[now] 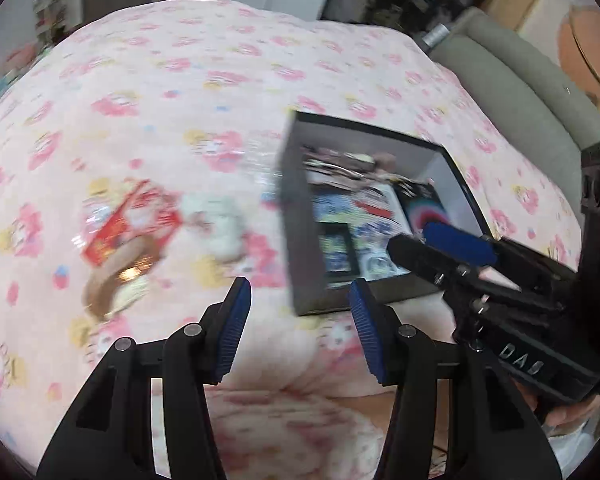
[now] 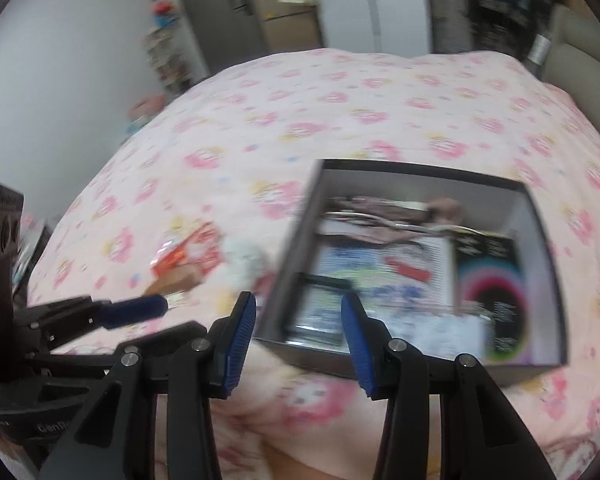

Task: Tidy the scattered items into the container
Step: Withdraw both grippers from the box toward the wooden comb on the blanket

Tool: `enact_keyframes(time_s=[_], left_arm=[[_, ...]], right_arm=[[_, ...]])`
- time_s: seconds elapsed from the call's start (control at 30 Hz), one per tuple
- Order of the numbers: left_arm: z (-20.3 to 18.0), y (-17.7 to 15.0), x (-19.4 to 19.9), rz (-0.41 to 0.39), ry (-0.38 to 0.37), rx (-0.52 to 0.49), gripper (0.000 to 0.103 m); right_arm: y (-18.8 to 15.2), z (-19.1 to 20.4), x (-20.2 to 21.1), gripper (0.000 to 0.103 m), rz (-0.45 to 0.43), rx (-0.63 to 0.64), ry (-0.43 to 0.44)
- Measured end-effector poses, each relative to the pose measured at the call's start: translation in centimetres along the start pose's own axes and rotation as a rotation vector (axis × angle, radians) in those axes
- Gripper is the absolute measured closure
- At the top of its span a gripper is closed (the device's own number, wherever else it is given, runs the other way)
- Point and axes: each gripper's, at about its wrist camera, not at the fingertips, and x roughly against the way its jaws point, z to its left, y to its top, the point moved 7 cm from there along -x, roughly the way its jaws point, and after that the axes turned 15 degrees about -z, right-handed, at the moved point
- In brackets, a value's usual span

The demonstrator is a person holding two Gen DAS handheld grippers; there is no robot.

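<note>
A black open box (image 1: 300,216) (image 2: 548,248) lies on the pink flowered bedspread and holds several items, among them booklets and a black packet with coloured rings (image 2: 490,292). Left of the box lie a red snack packet (image 1: 134,220) (image 2: 188,254), a small white plush (image 1: 222,222) (image 2: 242,262) and a brown round item (image 1: 116,280). My left gripper (image 1: 300,312) is open and empty, just in front of the box's near corner. My right gripper (image 2: 298,316) is open and empty at the box's near edge; it also shows in the left wrist view (image 1: 440,240).
The pink bedspread (image 1: 180,92) (image 2: 340,120) covers the bed. A grey headboard (image 1: 520,92) runs along the right side. Shelves and cabinets (image 2: 260,12) stand against the far wall. The left gripper's fingers (image 2: 134,308) enter the right wrist view from the left.
</note>
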Motion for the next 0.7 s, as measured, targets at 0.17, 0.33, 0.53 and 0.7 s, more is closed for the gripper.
enact_keyframes(time_s=[0.17,0.33,0.53,0.7], left_arm=[[6.4,0.1,1.8,-0.014,0.005,0.143,0.049],[12.4,-0.3,2.3,-0.019,0.056,0.214,0.048],[18.9,-3.3,-0.1,0.046,0.105,0.327,0.049],[22.2,-6.0,-3.0,0.129,0.079,0.413,0.049]], right_arm=[[0.3,6.7,-3.1,0.062,0.055,0.05,0.13],[0.0,11.0,-7.0,0.062,0.128,-0.013,0.265],[-3.3,12.6,-12.8,0.062,0.272,-0.003,0.222],[-4.3,11.1,-16.7,0.062,0.312,-0.041,0.144]])
